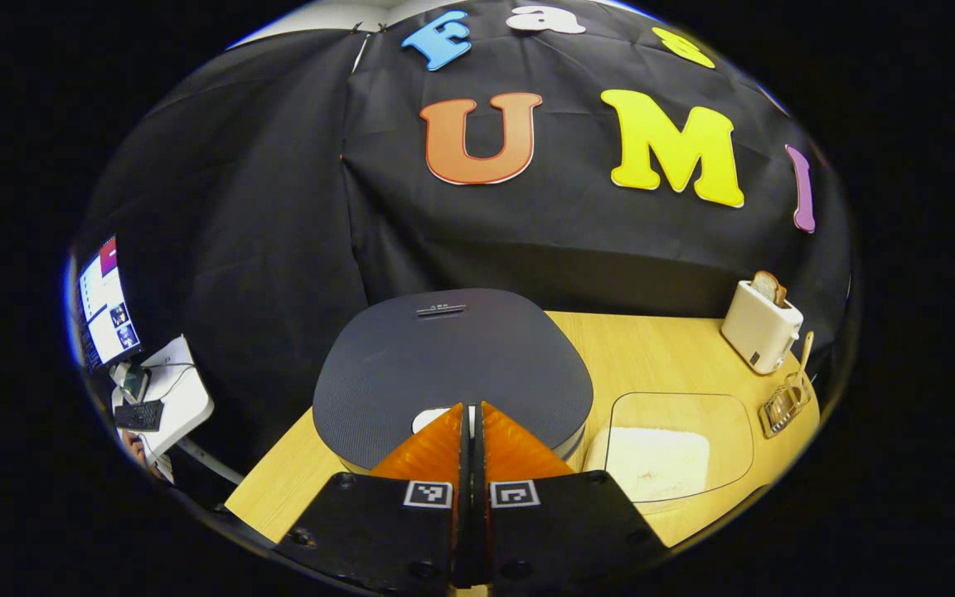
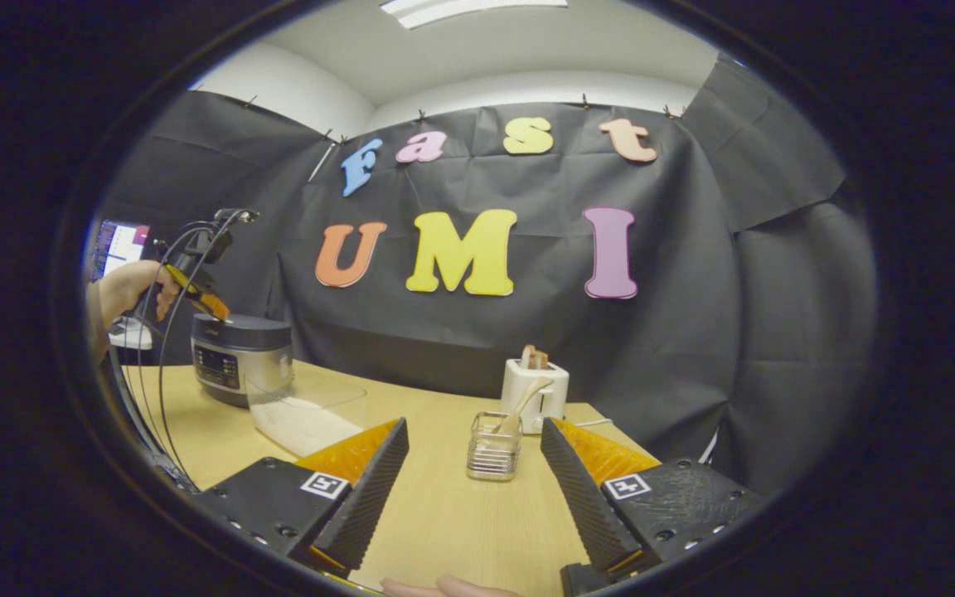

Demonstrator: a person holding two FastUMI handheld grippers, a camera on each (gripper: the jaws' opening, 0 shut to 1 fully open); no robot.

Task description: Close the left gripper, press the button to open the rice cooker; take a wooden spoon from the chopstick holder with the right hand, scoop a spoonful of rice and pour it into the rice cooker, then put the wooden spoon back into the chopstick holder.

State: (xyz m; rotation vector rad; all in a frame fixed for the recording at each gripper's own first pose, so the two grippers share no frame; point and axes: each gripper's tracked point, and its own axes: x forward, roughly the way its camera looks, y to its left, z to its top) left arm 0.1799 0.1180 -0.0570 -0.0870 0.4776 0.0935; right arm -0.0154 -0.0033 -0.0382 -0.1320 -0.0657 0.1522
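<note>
Sitting at the left end of the pale wooden table (image 2: 444, 506), the dark, round-cornered rice cooker (image 1: 453, 365) has its lid down, with a small pale button (image 1: 438, 417) at the lid's front edge. The left gripper (image 1: 472, 414) hangs just above that button with its two fingers pressed together and nothing between them; whether the tips touch the button cannot be told. In the right gripper view this gripper (image 2: 210, 305) appears over the cooker's top, held by a person's hand (image 2: 125, 290). Just beside the cooker stands a clear plastic tub of white rice (image 1: 664, 452). Farther along the table is a clear chopstick holder (image 2: 494, 448) with a light wooden spoon (image 2: 521, 405) leaning out of it, and just behind that a white toaster (image 2: 537, 390) with bread in its slot. The right gripper (image 2: 475, 473) is spread wide and empty, its fingers framing the chopstick holder from well short of it.
</note>
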